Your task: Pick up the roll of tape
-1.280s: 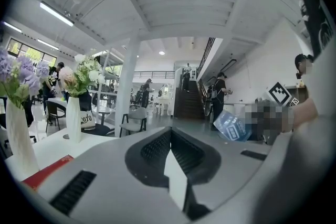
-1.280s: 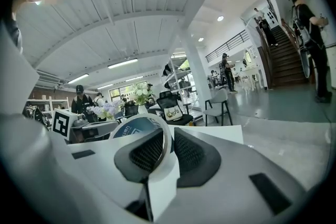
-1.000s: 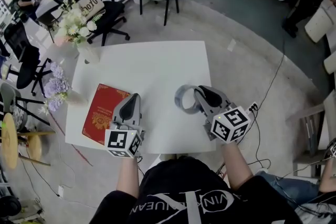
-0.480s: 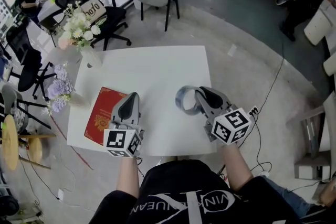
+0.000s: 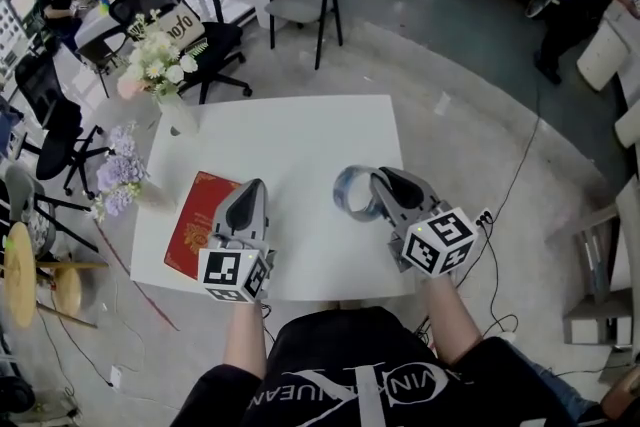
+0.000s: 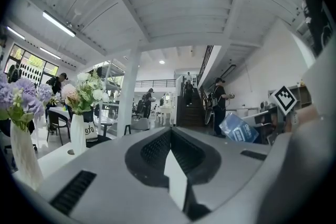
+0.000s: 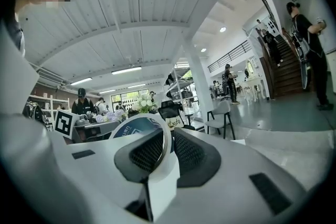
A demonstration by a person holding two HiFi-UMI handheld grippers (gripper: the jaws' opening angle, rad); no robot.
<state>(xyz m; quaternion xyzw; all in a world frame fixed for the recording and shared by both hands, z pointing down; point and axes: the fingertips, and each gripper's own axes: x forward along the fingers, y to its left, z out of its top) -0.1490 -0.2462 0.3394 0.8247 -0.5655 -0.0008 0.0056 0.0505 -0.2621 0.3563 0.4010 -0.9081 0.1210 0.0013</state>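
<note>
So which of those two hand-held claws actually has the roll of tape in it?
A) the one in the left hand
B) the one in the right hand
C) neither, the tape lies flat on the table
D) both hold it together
B: the right gripper is clamped on the rim of the roll of tape, while the left gripper has its jaws together with nothing between them.

My right gripper [image 5: 378,183] grips the rim of the pale blue-grey roll of tape [image 5: 350,193]. The ring juts out to the left of the jaws, over the white square worktop [image 5: 290,135]. My left gripper [image 5: 254,187], jaws together, is at the near left, by the right edge of the red, gold-patterned book [image 5: 195,227]. A white vase of pale flowers [image 5: 178,113] stands at the far-left corner.
</note>
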